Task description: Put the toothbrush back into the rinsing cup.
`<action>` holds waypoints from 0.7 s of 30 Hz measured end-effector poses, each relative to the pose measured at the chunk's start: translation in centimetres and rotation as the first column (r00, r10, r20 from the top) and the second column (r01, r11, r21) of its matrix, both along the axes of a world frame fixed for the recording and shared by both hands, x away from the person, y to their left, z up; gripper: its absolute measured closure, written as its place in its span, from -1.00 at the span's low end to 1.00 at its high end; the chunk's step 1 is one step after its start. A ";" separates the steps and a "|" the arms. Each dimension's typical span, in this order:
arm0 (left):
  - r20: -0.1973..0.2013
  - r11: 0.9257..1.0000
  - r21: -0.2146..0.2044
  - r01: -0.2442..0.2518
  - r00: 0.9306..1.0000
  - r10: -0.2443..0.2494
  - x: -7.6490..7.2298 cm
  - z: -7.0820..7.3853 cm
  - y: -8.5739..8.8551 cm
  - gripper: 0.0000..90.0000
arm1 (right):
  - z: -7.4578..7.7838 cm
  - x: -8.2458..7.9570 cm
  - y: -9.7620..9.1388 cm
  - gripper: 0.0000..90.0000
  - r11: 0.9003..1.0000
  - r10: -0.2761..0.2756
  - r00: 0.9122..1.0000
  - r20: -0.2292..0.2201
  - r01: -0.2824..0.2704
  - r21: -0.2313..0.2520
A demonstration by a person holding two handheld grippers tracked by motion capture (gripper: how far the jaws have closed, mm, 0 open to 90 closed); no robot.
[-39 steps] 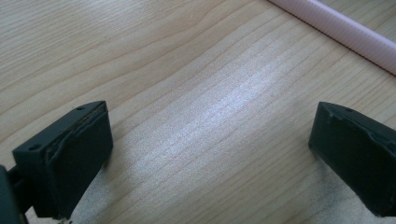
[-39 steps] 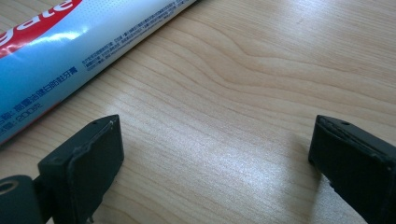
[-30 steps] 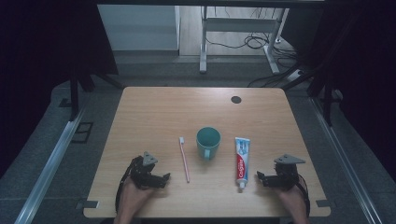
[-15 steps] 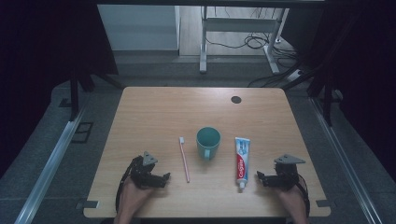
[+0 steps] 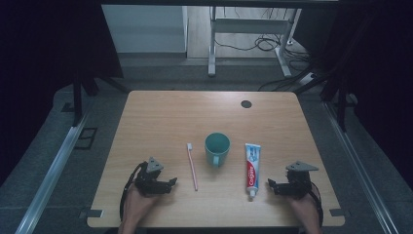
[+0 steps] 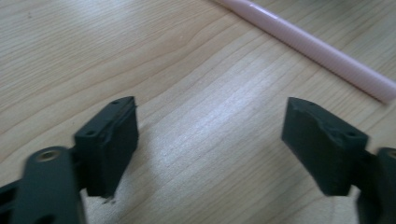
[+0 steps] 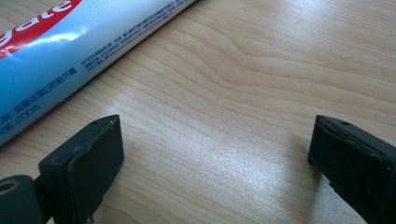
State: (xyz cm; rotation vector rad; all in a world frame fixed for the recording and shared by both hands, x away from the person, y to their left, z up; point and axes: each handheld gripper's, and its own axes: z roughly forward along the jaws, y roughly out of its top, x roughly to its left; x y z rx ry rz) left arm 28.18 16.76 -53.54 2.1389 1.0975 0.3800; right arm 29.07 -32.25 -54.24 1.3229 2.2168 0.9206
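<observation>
Two tongs: one in each hand, both low in the high view, resting on the bench near its front edge.
Count of things: one toothbrush, one cup, one toothpaste tube, in a row across the middle of the frame.
Left tongs: lower left of the high view, tips pointing right toward the toothbrush; the jaws have just been closing but stand apart, with bare wood between them in the left gripper view.
Left hand: comes in from the bottom edge and holds those tongs.
Toothbrush: just right of the left tongs, not touching them; lies flat, slim pale pink handle, white head at the far end; in the left gripper view its handle crosses the upper right corner beyond the jaws.
Cup: centre of the frame, teal, upright, open mouth up, handle toward the front; near the toothbrush, apart from it.
Toothpaste tube: right of the cup, flat, white and blue with a red band, cap end toward the front; in the right gripper view it fills the upper left, with small print on it.
Right tongs: lower right, tips pointing left, just beside the cap end; jaws wide apart over bare wood, tube outside them.
Right hand: bottom right edge.
</observation>
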 end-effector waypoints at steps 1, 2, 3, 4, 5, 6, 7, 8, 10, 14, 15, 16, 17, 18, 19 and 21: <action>0.000 1.000 -0.003 0.001 1.000 -0.001 0.0 0.1 0.0 -0.48 | 0.0 0.0 0.0 -0.93 1.000 -0.001 1.000 0.000 0.001 0.000; 0.000 1.000 -0.006 0.004 1.000 -0.004 0.0 0.2 -0.1 -0.48 | 0.0 0.0 0.0 -0.93 1.000 -0.001 1.000 0.000 0.001 0.000; 0.003 1.000 -0.006 0.010 1.000 -0.010 0.0 0.3 -0.1 -0.43 | 0.0 0.0 0.0 -0.93 1.000 -0.001 1.000 0.000 0.001 0.000; 0.005 1.000 -0.009 0.014 1.000 -0.014 0.0 0.4 -0.1 -0.36 | 0.0 0.0 0.0 -0.93 1.000 -0.002 1.000 0.000 0.002 0.000; 0.006 1.000 -0.014 0.015 1.000 -0.015 0.0 0.4 -0.1 -0.31 | 0.0 0.0 0.0 -0.93 1.000 -0.002 1.000 0.000 0.002 0.000; 0.008 1.000 -0.019 0.019 1.000 -0.019 0.0 0.6 -0.1 -0.26 | 0.0 0.0 0.0 -0.93 1.000 -0.002 1.000 0.000 0.002 0.000; 0.006 0.999 -0.028 0.023 1.000 -0.023 0.0 0.7 -0.2 -0.19 | 0.0 0.0 0.0 -0.93 1.000 -0.002 1.000 0.001 0.002 0.000; 0.005 0.999 -0.035 0.028 1.000 -0.028 0.1 0.7 -0.2 -0.12 | 0.0 0.0 0.0 -0.93 1.000 -0.002 1.000 0.001 0.002 0.000; 0.002 0.999 -0.037 0.039 0.999 -0.039 0.1 0.8 -0.3 0.01 | 0.0 0.0 0.0 -0.93 1.000 -0.004 1.000 0.001 0.004 -0.001; -0.019 0.998 -0.036 0.049 0.999 -0.050 0.3 0.9 -0.7 0.25 | 0.0 0.1 0.1 -0.93 1.000 -0.006 1.000 0.001 0.006 0.000; -0.021 0.998 -0.036 0.050 0.999 -0.050 0.3 0.9 -0.8 0.29 | 0.0 0.1 0.1 -0.93 1.000 -0.007 1.000 0.001 0.007 0.000; -0.027 0.998 -0.032 0.054 0.998 -0.055 0.4 0.9 -0.9 0.33 | 0.0 0.1 0.1 -0.93 1.000 -0.007 1.000 0.001 0.007 0.001; -0.026 0.998 -0.028 0.054 0.998 -0.055 0.4 0.9 -1.0 0.37 | 0.0 0.1 0.1 -0.93 1.000 -0.007 1.000 0.001 0.007 0.001; -0.028 0.998 -0.026 0.055 0.998 -0.055 0.5 1.0 -1.1 0.42 | 0.0 0.1 0.1 -0.93 1.000 -0.007 1.000 0.001 0.007 0.001; -0.029 0.998 -0.025 0.055 0.998 -0.055 0.5 1.1 -1.2 0.46 | 0.0 0.1 0.1 -0.93 1.000 -0.007 1.000 0.001 0.007 0.001; -0.030 0.998 -0.025 0.058 0.998 -0.059 0.6 1.3 -1.4 0.55 | 0.0 0.1 0.1 -0.93 1.000 -0.007 1.000 0.002 0.007 0.001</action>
